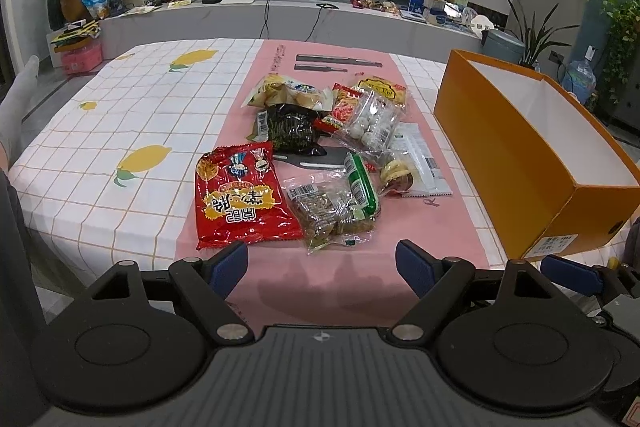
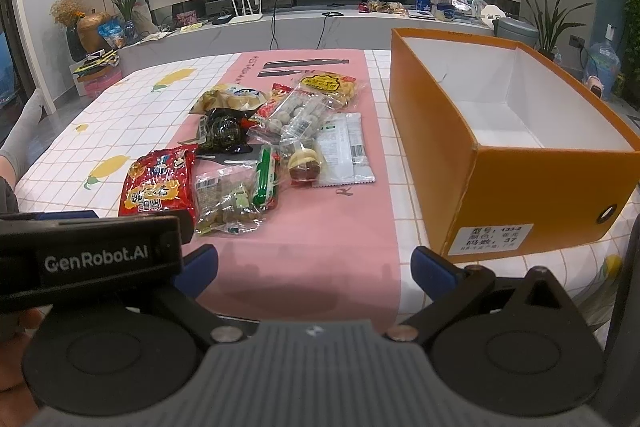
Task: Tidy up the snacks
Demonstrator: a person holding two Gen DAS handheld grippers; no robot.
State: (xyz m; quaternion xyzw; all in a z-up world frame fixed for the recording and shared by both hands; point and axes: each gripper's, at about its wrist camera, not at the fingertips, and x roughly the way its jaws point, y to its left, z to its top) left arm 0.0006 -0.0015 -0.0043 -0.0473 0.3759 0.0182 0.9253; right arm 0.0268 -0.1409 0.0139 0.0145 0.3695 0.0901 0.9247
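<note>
Several snack packs lie in a pile on the pink runner [image 1: 340, 291]: a red bag [image 1: 240, 199], a clear bag of brown pieces [image 1: 328, 215], a green sausage [image 1: 362, 183], a black pack [image 1: 290, 127], a bag of white balls [image 1: 372, 119] and a white sachet [image 1: 420, 159]. An open, empty orange box [image 1: 516, 151] stands to their right; it also shows in the right wrist view [image 2: 520, 187]. My left gripper [image 1: 322, 263] is open and empty, just short of the pile. My right gripper [image 2: 314, 269] is open and empty, between the pile [image 2: 272, 147] and the box.
The table has a white checked cloth with lemon prints [image 1: 140, 131]. The left gripper's body [image 2: 88, 259] sits at the left of the right wrist view. Behind the table a low TV shelf [image 1: 280, 11] holds a router, plants and clutter.
</note>
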